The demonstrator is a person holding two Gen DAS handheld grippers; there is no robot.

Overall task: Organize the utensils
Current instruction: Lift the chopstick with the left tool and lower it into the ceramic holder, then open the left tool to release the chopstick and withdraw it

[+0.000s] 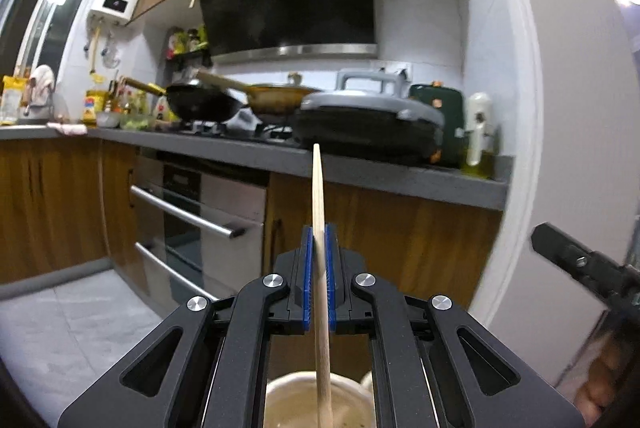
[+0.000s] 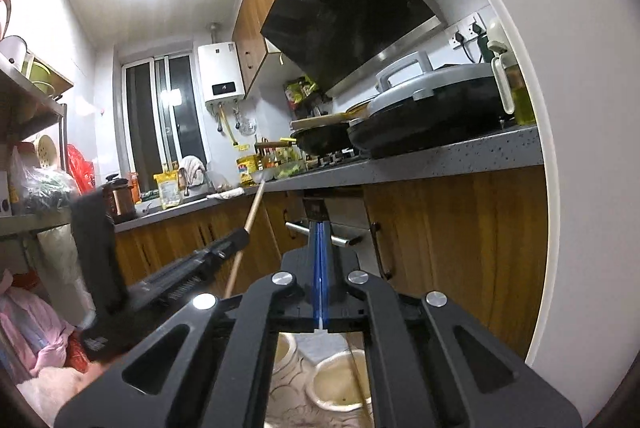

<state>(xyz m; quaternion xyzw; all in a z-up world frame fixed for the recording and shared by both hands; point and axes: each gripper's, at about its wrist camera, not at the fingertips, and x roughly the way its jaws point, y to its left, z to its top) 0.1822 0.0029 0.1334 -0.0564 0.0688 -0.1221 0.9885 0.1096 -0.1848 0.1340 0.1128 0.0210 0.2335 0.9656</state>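
Note:
My left gripper (image 1: 319,234) is shut on a pale wooden chopstick (image 1: 320,268) that stands nearly upright between its blue pads. The chopstick's lower end reaches into a cream ceramic cup (image 1: 296,404) right below the gripper. In the right wrist view the same chopstick (image 2: 250,220) slants up beside the left gripper (image 2: 238,238). My right gripper (image 2: 320,228) is shut with its blue pads pressed together and nothing between them. Below it stand two cream cups (image 2: 340,380), one with a thin stick in it.
A grey countertop (image 1: 380,175) runs ahead with a black wok (image 1: 202,101), a brass pan (image 1: 280,95), a grey lidded griddle (image 1: 368,115) and an oil bottle (image 1: 478,131). Wooden cabinets and a steel oven (image 1: 192,228) sit below. A shelf with bags (image 2: 36,187) stands at the left.

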